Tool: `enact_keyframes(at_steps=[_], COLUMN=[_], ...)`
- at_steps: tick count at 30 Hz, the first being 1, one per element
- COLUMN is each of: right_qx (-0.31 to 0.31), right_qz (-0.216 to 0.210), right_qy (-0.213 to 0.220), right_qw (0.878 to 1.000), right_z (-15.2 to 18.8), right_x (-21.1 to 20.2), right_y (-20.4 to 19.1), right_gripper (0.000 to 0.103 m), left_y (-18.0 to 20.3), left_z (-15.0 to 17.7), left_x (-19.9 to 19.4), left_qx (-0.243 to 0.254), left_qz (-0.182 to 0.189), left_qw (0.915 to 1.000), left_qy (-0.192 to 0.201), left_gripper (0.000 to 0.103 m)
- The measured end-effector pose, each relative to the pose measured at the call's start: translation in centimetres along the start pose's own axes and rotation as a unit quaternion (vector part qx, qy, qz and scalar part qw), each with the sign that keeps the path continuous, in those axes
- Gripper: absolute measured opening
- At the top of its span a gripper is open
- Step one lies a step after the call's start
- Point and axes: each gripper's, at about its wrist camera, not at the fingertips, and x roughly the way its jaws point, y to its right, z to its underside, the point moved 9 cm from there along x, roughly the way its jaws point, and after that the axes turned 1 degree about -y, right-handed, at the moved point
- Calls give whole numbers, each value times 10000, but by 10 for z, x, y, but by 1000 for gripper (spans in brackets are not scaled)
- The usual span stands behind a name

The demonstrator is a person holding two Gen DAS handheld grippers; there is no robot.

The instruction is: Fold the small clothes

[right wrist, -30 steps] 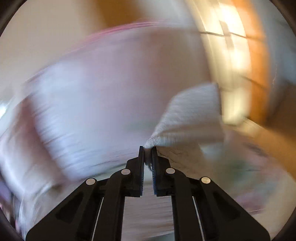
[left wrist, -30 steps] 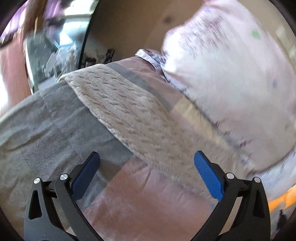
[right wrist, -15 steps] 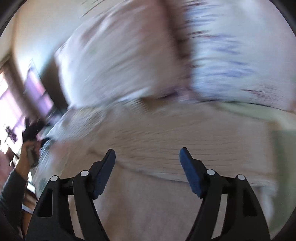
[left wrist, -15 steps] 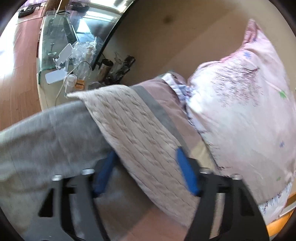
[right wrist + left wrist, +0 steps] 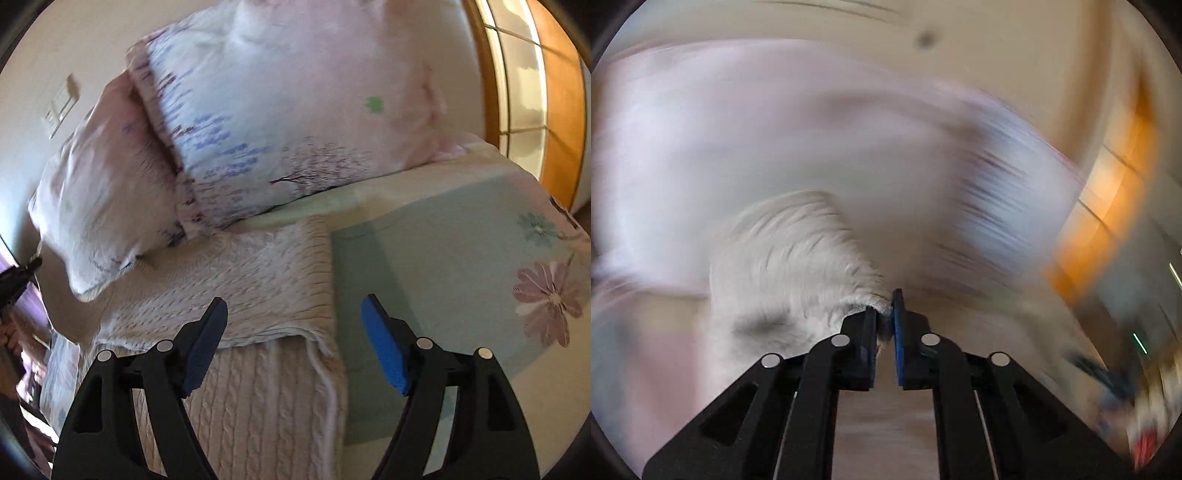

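A cream cable-knit garment lies partly folded on the bed, its upper layer doubled over the lower part. My right gripper is open and empty, just above the garment's folded right edge. My left gripper is shut on an edge of the same knit garment, which hangs to its left. The left wrist view is heavily blurred by motion.
Two pale floral pillows lean against the wall behind the garment. The bedspread is pale green with flower prints to the right. A wooden-framed window is at the far right. The blurred pillow fills the left wrist view.
My left gripper went from open over the garment to shut on its edge and is moving fast. My right gripper let go of the garment and now stands open above it.
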Motion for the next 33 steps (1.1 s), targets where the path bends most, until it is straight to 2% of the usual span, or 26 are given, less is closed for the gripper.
enact_keyframes(at_steps=[1, 2, 3, 4, 5, 7, 8, 10, 12, 15, 17, 18, 20, 21, 22, 23, 24, 25, 27, 29, 30, 31, 33], right_qx=[2, 15, 33, 69, 91, 178, 254, 401, 604, 626, 713, 786, 906, 965, 1068, 1189, 1262, 1296, 1344, 1331, 1272, 1204, 1128], right_qz=[18, 60, 61, 10, -20, -102, -203, -404, -717, -1099, -1501, -1732, -2071, -2196, -2335, -2450, -2528, -2569, -2613, -2669, -2708, -2752, -2863], right_qy=[-39, -128, -190, -265, -314, -485, -621, -877, -1212, -1325, -1553, -1659, -1861, -1955, -2079, -2150, -2161, -2144, -2081, -2066, -2013, -1920, -1710], right_qw=[10000, 9999, 9998, 9996, 9995, 9986, 9975, 9945, 9882, 9831, 9738, 9676, 9562, 9509, 9439, 9379, 9346, 9334, 9329, 9319, 9327, 9343, 9360], right_z=[2, 7, 12, 20, 26, 42, 54, 76, 103, 132, 151, 162, 180, 188, 197, 204, 208, 210, 209, 205, 201, 194, 175], right_x=[0, -1, -2, -8, -13, -22, -27, -33, -38, -54, -63, -68, -76, -78, -80, -82, -84, -85, -84, -84, -84, -85, -88], right_y=[1, 5, 7, 12, 16, 24, 29, 32, 29, 13, -1, -8, -18, -20, -22, -23, -23, -23, -24, -26, -30, -35, -40], right_gripper=[76, 76, 76, 76, 76, 76, 76, 74, 65, 62, 53, 48, 37, 27, 19, 16, 13, 11, 9, 7, 7, 7, 7], left_y=[45, 74, 93, 103, 100, 69, 47, 8, -33, -63, -69, -63, -50, -40, -27, -19, -9, -5, 0, 3, 5, 7, 10], left_z=[16, 32, 50, 71, 81, 101, 110, 133, 154, 198, 225, 241, 256, 258, 264, 271, 278, 282, 288, 293, 294, 297, 293], left_x=[23, 39, 50, 57, 56, 36, 21, -9, -33, -67, -85, -92, -109, -112, -117, -121, -126, -130, -129, -117, -114, -110, -106], left_qx=[345, 557, 706, 809, 810, 553, 330, -63, -482, -1113, -1382, -1557, -1537, -1512, -1557, -1661, -1759, -1754, -1775, -1953, -2031, -2096, -2060], left_qz=[391, 634, 784, 811, 715, 277, 25, -529, -955, -1082, -999, -784, -619, -566, -385, -164, 7, 28, 79, 273, 352, 435, 553], left_qw=[9981, 9944, 9903, 9865, 9866, 9915, 9935, 9923, 9864, 9770, 9733, 9715, 9751, 9757, 9760, 9742, 9730, 9733, 9727, 9674, 9642, 9615, 9618], left_qy=[-332, -634, -910, -1167, -1225, -1149, -1093, -1115, -1250, -1464, -1535, -1606, -1477, -1484, -1473, -1520, -1493, -1482, -1494, -1590, -1668, -1723, -1715], left_gripper=[23, 31, 34, 39, 49, 67, 73, 75, 75, 75, 74, 73, 70, 69, 62, 57, 57, 54, 42, 16, 9, 8, 7])
